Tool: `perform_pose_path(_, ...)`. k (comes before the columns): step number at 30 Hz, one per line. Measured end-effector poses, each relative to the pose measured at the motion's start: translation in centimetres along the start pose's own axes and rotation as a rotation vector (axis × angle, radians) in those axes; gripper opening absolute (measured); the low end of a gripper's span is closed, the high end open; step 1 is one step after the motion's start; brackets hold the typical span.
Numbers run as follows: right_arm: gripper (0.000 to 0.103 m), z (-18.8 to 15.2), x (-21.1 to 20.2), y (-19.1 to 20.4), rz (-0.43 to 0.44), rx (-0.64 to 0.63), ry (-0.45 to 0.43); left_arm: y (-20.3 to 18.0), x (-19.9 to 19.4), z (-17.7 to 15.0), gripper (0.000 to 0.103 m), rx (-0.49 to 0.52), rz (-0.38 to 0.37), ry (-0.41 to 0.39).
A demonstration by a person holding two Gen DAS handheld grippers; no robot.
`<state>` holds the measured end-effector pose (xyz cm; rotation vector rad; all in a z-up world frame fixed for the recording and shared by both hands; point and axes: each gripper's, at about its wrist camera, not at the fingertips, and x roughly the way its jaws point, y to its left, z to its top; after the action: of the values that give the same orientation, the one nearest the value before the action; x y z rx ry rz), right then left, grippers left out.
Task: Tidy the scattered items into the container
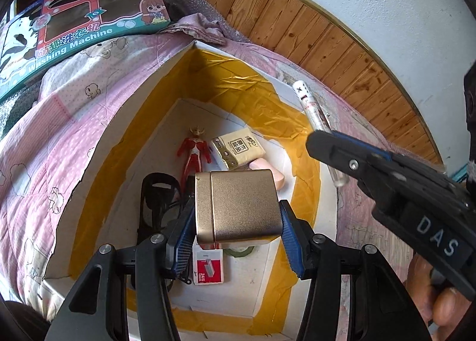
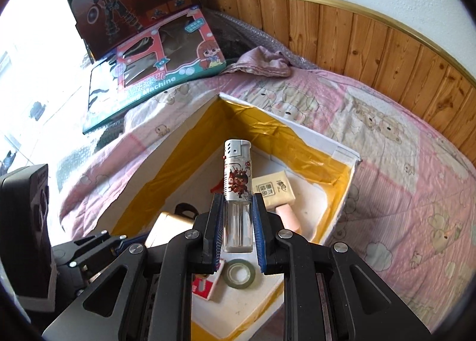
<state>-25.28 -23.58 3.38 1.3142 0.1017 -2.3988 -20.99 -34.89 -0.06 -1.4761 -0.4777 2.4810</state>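
A white box (image 1: 166, 79) lined with yellow tape stands open on the bed. My left gripper (image 1: 236, 222) is shut on a gold metal tin (image 1: 238, 205), held over the box's inside. My right gripper (image 2: 238, 222) is shut on a clear lighter (image 2: 237, 180) with a silver cap, upright above the box (image 2: 342, 150); in the left wrist view that lighter (image 1: 312, 109) shows at the right, over the box's rim. Inside lie a red figure (image 1: 193, 150), a tissue pack (image 1: 238, 149), a pink block (image 1: 276, 177), a red staple box (image 1: 208, 266) and a tape roll (image 2: 239, 274).
The box sits on a pink patterned quilt (image 2: 401, 162). Toy boxes (image 2: 166, 67) and a crumpled cloth (image 2: 261, 64) lie at the bed's far end. A wooden wall panel (image 2: 386, 52) runs along the far side. A dark strap (image 1: 157, 201) lies in the box's left part.
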Motion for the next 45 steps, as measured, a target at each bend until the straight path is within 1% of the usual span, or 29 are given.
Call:
perform_pose_path(5, 0.021, 2.5, 3.5, 0.1, -0.019, -0.051, 0.029, 0.4, 0.9, 0.9, 0.055, -0.017, 0.013, 0.018)
perform_pose_path(6, 0.023, 2.9, 4.1, 0.0, -0.021, -0.057, 0.031, 0.5, 1.2, 1.1, 0.055, -0.023, 0.012, 0.024)
perform_pose_path(7, 0.029, 3.1, 4.5, -0.3, -0.03, -0.053, 0.027, 0.6, 1.3, 1.2, 0.055, -0.031, 0.008, 0.025)
perform_pose_path(8, 0.038, 3.3, 4.7, -0.7, -0.035, -0.04, 0.018, 0.8, 1.3, 1.3, 0.055, -0.036, 0.006, 0.02)
perform_pose_path(12, 0.038, 3.0, 4.2, -1.9, -0.015, 0.002, -0.005, 1.4, 0.4, 1.2, 0.059, -0.023, 0.015, -0.01)
perform_pose_path(16, 0.038, 1.4, 2.8, -2.1, 0.001, 0.014, -0.002, 1.6, -1.2, 0.2, 0.059, 0.002, 0.022, -0.034)
perform_pose_path(19, 0.038, -0.1, 1.3, -1.5, 0.011, -0.001, 0.004, 1.4, -2.2, -0.9, 0.059, 0.044, 0.037, -0.034)
perform_pose_path(23, 0.039, -2.4, -1.2, 0.0, 0.024, -0.043, 0.007, 1.9, -3.8, -2.4, 0.059, 0.046, 0.075, -0.047)
perform_pose_path(26, 0.04, -4.4, -3.0, 1.1, 0.021, -0.077, 0.008, 2.4, -5.0, -3.4, 0.059, 0.04, 0.088, -0.053)
perform_pose_path(31, 0.045, -7.5, -5.5, 3.0, -0.026, -0.165, 0.03, 2.2, -7.0, -4.8, 0.059, 0.06, 0.098, -0.067)
perform_pose_path(33, 0.046, -8.7, -6.2, 3.4, -0.072, -0.198, 0.048, 1.7, -7.7, -5.3, 0.059, 0.074, 0.114, -0.078)
perform_pose_path(39, 0.047, -12.0, -7.7, 4.7, -0.19, -0.281, 0.094, 0.0, -10.4, -6.7, 0.059, 0.128, 0.126, -0.124)
perform_pose_path(41, 0.047, -13.1, -8.2, 5.1, -0.18, -0.281, 0.111, -0.5, -11.2, -7.3, 0.059, 0.144, 0.131, -0.139)
perform_pose_path(45, 0.047, -14.6, -8.8, 5.7, -0.115, -0.267, 0.151, -1.1, -12.7, -8.4, 0.059, 0.158, 0.121, -0.155)
